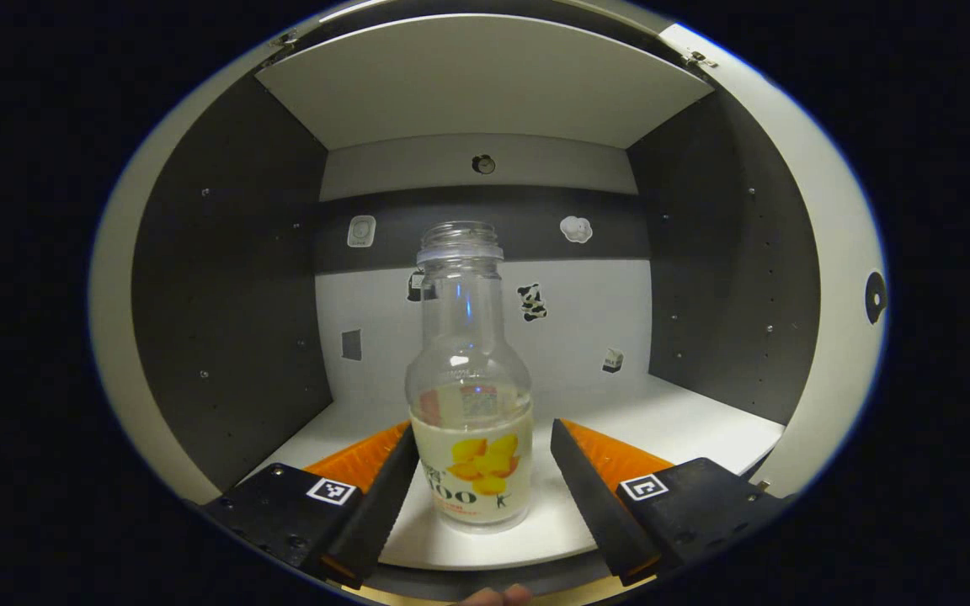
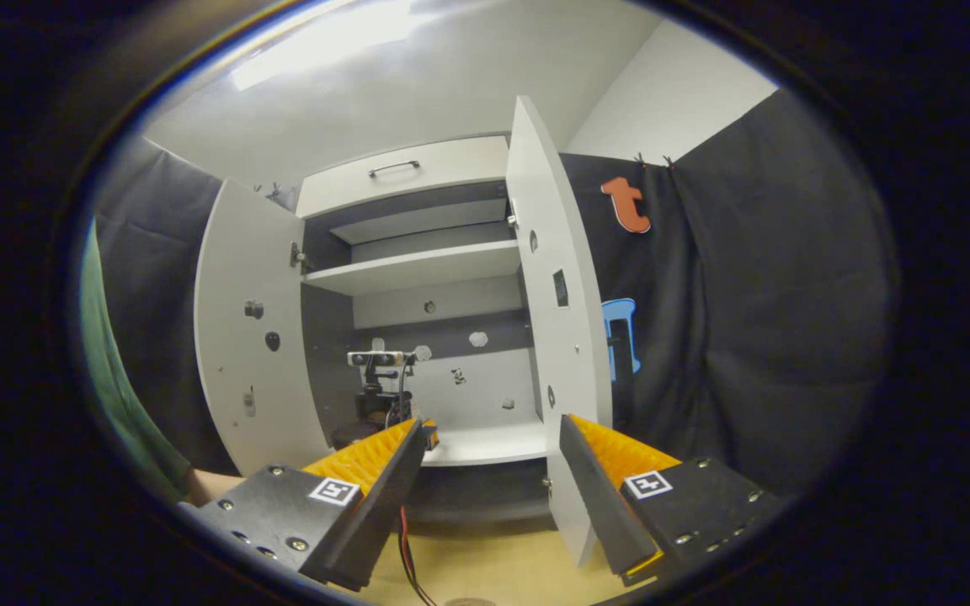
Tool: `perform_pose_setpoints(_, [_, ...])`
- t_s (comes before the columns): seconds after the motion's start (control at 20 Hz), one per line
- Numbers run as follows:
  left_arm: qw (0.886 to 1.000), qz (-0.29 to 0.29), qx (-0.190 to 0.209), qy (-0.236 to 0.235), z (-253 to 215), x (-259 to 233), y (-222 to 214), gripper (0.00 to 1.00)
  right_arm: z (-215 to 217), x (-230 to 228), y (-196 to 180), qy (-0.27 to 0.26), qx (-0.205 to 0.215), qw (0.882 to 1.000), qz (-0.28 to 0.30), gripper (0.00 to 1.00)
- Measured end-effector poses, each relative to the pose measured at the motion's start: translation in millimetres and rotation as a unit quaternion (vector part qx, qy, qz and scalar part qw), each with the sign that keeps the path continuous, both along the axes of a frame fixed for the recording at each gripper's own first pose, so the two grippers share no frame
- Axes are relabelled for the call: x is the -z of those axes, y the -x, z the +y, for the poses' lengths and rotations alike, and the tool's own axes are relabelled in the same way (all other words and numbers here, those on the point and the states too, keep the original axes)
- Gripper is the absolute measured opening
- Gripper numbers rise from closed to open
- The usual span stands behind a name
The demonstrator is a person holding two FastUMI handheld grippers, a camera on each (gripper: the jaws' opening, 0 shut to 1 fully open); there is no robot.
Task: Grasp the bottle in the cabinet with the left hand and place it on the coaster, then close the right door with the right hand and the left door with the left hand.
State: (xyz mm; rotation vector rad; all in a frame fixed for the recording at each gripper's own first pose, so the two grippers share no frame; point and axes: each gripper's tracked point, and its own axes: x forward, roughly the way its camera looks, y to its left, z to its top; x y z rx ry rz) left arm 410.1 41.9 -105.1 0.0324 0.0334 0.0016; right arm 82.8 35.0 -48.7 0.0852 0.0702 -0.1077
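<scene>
The bottle [image 1: 470, 396] stands upright on the cabinet shelf [image 1: 687, 429], between the spread fingers of the left hand-held gripper [image 1: 481, 471]. The right hand-held gripper [image 2: 485, 471] waits open. An uneven squeeze may tip the light, empty bottle.

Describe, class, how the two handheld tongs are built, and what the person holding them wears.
Each set of tongs, the left tongs and the right tongs, has two long wedge-shaped fingers with ribbed inner faces, mounted on black blocks fixed with screws. Every block carries a small square black-and-white marker. Thin cables hang beneath the right tongs. The person wears a green sleeve.
</scene>
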Motion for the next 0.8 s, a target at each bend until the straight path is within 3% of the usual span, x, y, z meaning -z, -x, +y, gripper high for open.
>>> perform_pose_setpoints(0.15, [1.0, 0.002, 0.009, -0.003, -0.2, -6.9, -9.9, 0.95, -8.5, 8.9, 11.3, 0.006, 0.016, 1.0, 0.016, 0.98])
perform_pose_setpoints(0.2, [1.0, 0.003, 0.021, -0.002, -4.1, -13.2, -9.1, 0.91, -11.6, 7.5, 16.4, 0.01, 0.02, 1.0, 0.017, 0.99])
perform_pose_setpoints(0.25, [1.0, 0.005, 0.023, -0.005, -5.3, -17.0, -0.5, 0.8, -14.8, 5.1, 21.9, 0.014, 0.022, 1.0, 0.014, 0.99])
perform_pose_setpoints(0.4, [0.999, -0.007, 0.027, -0.025, -10.3, -41.6, 24.9, 0.81, -25.3, -6.4, 39.0, 0.008, 0.024, 1.0, -0.001, 0.99])
perform_pose_setpoints(0.8, [0.997, -0.036, 0.074, -0.013, -50.7, -90.5, 139.4, 0.8, -43.1, -26.5, 91.9, -0.005, 0.007, 1.0, -0.027, 0.99])
